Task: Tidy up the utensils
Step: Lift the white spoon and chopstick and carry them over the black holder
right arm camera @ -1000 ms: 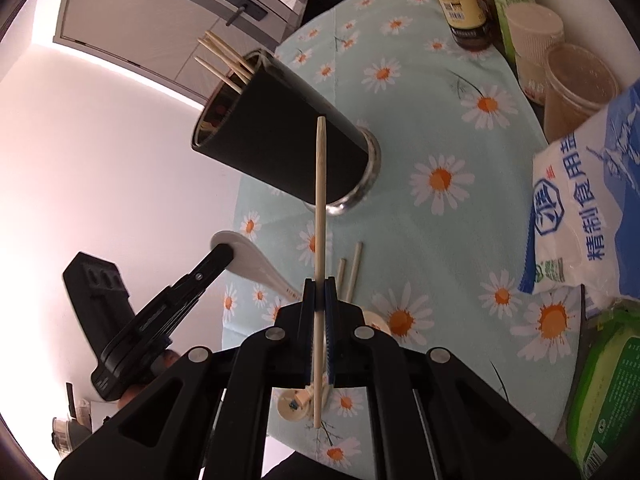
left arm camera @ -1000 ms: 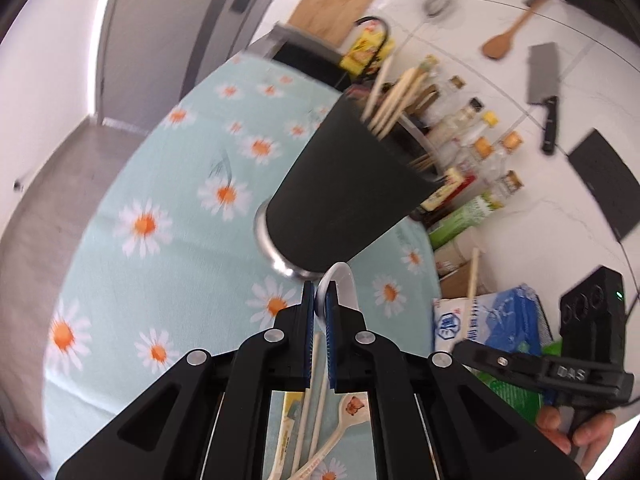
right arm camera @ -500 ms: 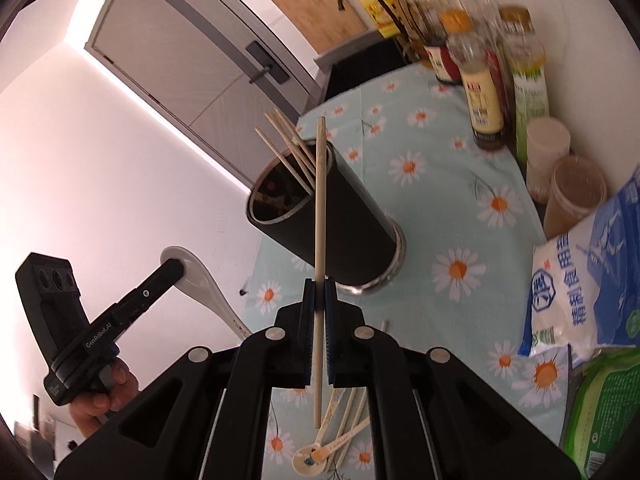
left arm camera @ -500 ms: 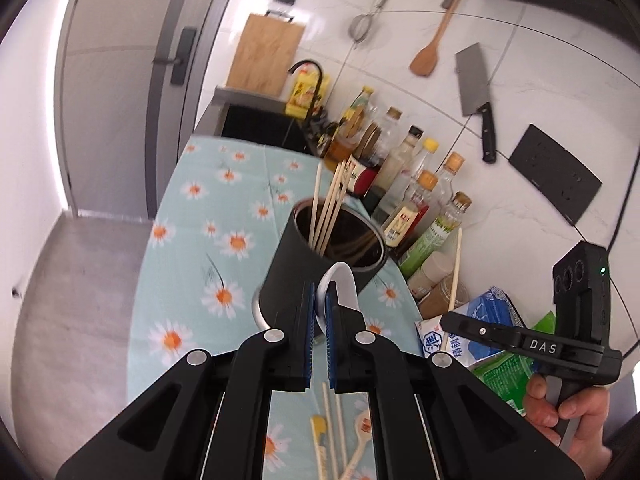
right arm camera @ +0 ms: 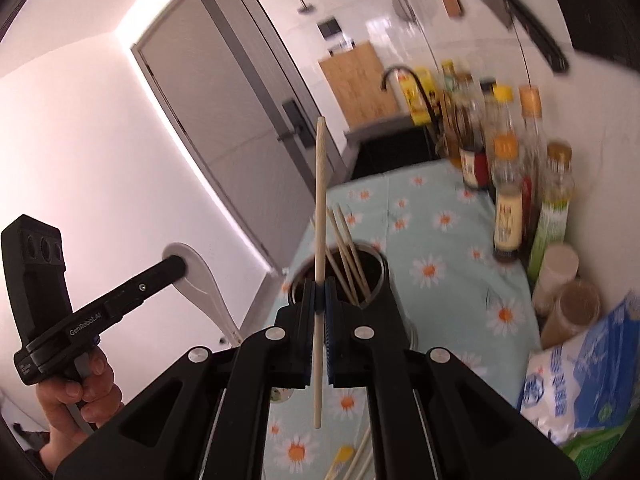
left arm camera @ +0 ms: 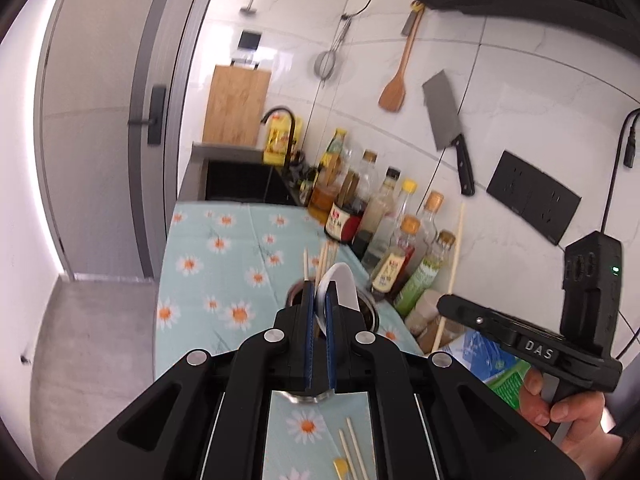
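Utensils head for the holder (right arm camera: 340, 276): the left tool (left arm camera: 319, 304) is clamped on a white spoon (left arm camera: 340, 284), the right tool (right arm camera: 319, 300) on an upright chopstick (right arm camera: 320, 216), both poised above its mouth.

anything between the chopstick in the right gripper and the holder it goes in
Nothing visible blocks it. The right gripper holds the chopstick upright just in front of the holder, whose mouth is open; the chopsticks inside lean to one side, leaving room.

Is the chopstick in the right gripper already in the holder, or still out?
Out. The chopstick stands upright, clamped in the right gripper, its lower end hanging free outside the holder.
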Motion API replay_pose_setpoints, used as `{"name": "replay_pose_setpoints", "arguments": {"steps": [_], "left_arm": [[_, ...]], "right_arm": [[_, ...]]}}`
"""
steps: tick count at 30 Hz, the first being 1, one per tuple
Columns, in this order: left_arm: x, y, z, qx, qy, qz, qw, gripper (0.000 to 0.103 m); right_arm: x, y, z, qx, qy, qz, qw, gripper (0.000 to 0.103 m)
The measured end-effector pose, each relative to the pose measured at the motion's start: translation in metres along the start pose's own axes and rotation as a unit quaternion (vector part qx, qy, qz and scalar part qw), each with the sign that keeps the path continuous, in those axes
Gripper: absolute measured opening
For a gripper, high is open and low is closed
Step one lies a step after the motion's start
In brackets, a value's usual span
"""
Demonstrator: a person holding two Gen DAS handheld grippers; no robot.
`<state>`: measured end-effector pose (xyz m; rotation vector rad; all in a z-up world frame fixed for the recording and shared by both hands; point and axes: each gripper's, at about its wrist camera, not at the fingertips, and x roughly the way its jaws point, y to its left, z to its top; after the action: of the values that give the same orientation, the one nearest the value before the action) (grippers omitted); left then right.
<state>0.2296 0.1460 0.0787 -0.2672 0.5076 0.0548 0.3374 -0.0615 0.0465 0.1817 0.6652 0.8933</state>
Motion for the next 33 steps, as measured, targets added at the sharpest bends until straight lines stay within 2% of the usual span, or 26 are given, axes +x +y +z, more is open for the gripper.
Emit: {"name": "replay_pose_setpoints", "arguments": {"steps": [3,6,14,19,26,28,33], "left_arm": [[-0.001,-0.003,0.015,0.024,-0.019,0.003,0.9995,0.004],[0.003,-0.004,0.029,0.048,-0.039,0.012,0.9980,0.004],[0.026,-0.009,0.054,0.105,-0.060,0.035,0.9920,0.004],[0.040,-0.013,0.054,0.130,-0.055,0.036,0.9893,0.004],[0.059,-0.021,0.038,0.168,-0.046,0.042,0.9838,0.004],[0.068,-0.023,0.029,0.180,-0.043,0.045,0.9817,0.004],[0.094,-0.023,0.000,0.192,-0.021,0.042,0.9802,0.004]], "right_arm": [[-0.004,0.015,0.012,-0.046,-0.050,-0.015,0.998,0.006],[-0.001,0.020,0.021,-0.063,-0.077,-0.021,0.995,0.006],[0.031,0.009,0.045,-0.042,-0.116,-0.023,0.992,0.006],[0.038,0.002,0.046,-0.011,-0.125,-0.006,0.992,0.006],[0.055,-0.001,0.032,-0.015,-0.110,-0.022,0.994,0.006],[0.064,0.000,0.027,-0.022,-0.101,-0.044,0.994,0.006],[0.081,-0.006,0.010,-0.017,-0.079,-0.056,0.995,0.006]]}}
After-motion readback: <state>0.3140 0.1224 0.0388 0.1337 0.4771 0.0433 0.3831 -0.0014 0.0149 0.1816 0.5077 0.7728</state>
